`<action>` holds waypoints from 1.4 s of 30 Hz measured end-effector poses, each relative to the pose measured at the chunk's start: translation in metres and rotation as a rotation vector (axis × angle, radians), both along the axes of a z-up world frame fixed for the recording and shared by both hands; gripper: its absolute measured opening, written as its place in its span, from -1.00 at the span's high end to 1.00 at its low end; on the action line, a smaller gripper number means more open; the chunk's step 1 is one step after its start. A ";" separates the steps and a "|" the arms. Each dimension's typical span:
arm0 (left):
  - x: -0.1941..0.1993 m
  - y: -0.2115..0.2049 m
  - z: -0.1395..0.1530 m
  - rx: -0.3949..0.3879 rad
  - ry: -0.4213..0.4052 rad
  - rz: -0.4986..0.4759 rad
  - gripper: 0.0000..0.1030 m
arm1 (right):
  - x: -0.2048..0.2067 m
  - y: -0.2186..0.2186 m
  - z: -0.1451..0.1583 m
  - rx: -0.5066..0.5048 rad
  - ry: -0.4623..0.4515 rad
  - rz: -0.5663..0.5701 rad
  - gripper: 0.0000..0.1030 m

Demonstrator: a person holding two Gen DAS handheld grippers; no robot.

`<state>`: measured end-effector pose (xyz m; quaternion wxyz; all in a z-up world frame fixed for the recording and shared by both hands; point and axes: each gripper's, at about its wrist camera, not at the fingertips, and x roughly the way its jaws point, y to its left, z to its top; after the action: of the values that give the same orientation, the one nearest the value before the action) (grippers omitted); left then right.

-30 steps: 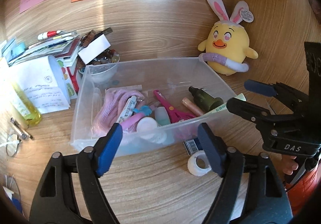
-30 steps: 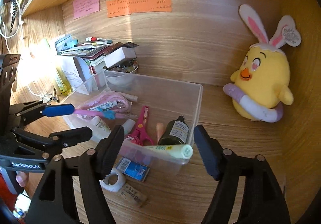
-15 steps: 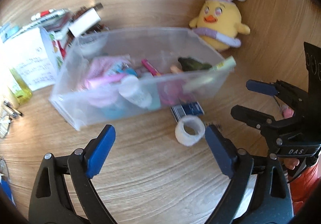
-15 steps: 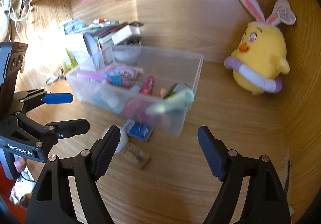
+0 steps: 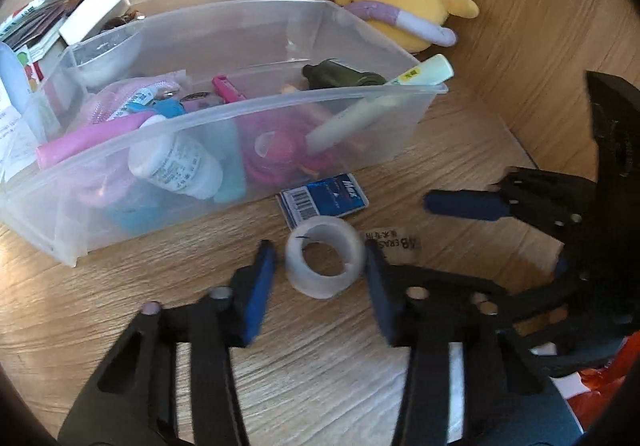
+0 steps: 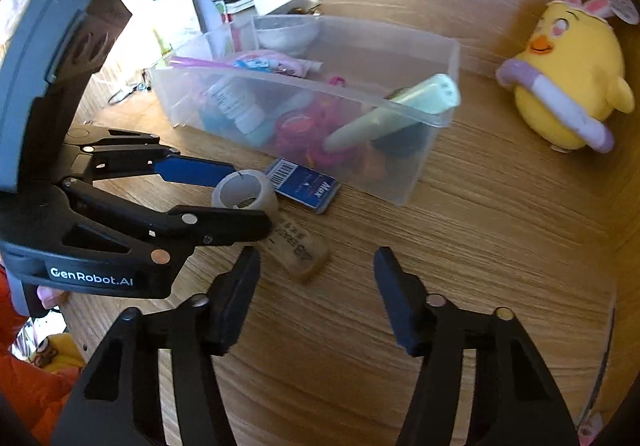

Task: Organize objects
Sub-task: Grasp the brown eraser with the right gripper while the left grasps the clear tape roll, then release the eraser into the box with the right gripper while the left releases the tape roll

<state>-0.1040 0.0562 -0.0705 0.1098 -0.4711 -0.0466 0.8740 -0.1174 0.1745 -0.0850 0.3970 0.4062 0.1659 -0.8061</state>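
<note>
A roll of clear tape (image 5: 325,261) lies on the wooden desk in front of a clear plastic bin (image 5: 280,102) full of small items. My left gripper (image 5: 320,266) is open, its jaws either side of the tape roll, not closed on it; it also shows in the right wrist view (image 6: 224,198) around the tape (image 6: 244,195). A blue staple box (image 5: 324,200) and a tan eraser (image 5: 394,246) lie beside the tape. My right gripper (image 6: 316,286) is open and empty, just right of the eraser (image 6: 298,246).
A yellow plush chick (image 5: 408,2) stands at the back right against the wooden wall. Books and a white box (image 5: 94,8) are stacked at the back left. A pale green tube (image 5: 400,90) sticks out over the bin's right rim.
Both grippers have dropped and moved toward the desk. My left gripper has come down around the tape roll and narrowed. The right gripper has neared the eraser.
</note>
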 end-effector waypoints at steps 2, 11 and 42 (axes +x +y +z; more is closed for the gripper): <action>0.004 -0.004 0.002 -0.008 0.013 0.011 0.24 | -0.001 -0.007 -0.003 0.008 -0.008 0.017 0.16; 0.020 -0.018 0.029 0.007 0.095 0.043 0.24 | 0.008 -0.023 -0.005 0.025 0.026 0.060 0.58; -0.034 -0.046 0.064 -0.024 0.174 0.136 0.24 | -0.061 -0.035 0.060 -0.187 0.036 -0.091 0.58</action>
<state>-0.1380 0.0106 -0.0065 0.0479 -0.3906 -0.0583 0.9175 -0.1784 0.1394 -0.0249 0.3931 0.3602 0.0785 -0.8424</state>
